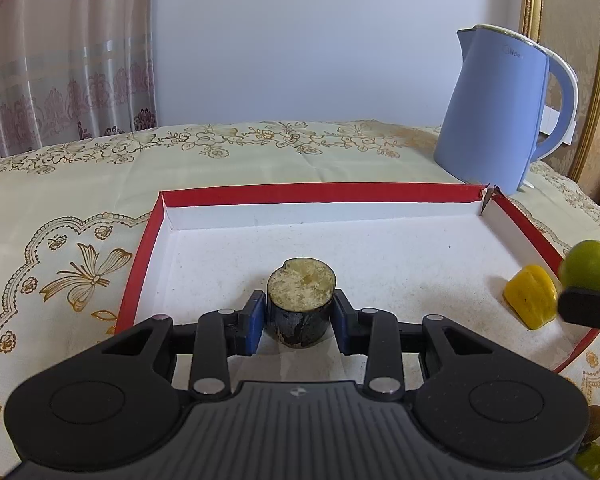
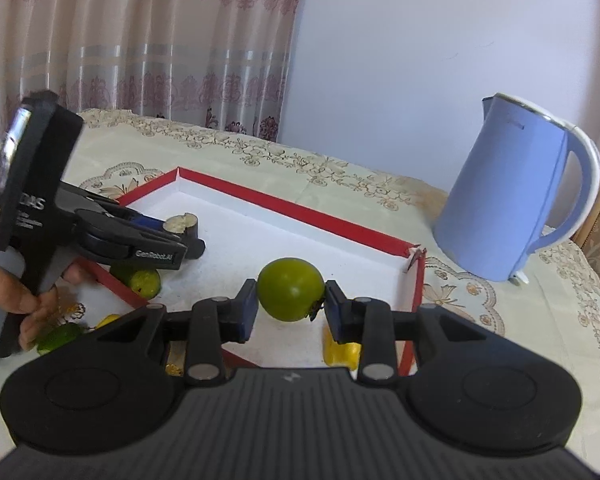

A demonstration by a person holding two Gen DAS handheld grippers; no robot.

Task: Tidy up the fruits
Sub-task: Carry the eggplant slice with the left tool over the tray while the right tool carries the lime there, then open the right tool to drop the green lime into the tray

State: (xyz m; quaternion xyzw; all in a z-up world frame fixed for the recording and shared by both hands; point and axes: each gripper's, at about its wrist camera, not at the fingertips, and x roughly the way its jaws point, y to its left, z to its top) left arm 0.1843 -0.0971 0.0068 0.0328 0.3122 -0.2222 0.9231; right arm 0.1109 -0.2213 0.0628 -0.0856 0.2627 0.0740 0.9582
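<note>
My left gripper (image 1: pixel 300 312) is shut on a short dark sugarcane piece (image 1: pixel 301 300) with a pale cut top, standing on the floor of the red-rimmed white tray (image 1: pixel 316 194). My right gripper (image 2: pixel 290 300) is shut on a round green fruit (image 2: pixel 290 294) and holds it above the tray's near right part (image 2: pixel 300 212). That fruit shows at the right edge of the left wrist view (image 1: pixel 588 266). A yellow fruit piece (image 1: pixel 532 296) lies in the tray near its right wall, partly hidden under my right gripper (image 2: pixel 342 354).
A blue electric kettle (image 1: pixel 496 108) stands behind the tray's far right corner. More green fruits (image 2: pixel 140 280) and yellow pieces (image 2: pixel 108 320) lie on the floral tablecloth outside the tray's near left side. A curtain hangs behind.
</note>
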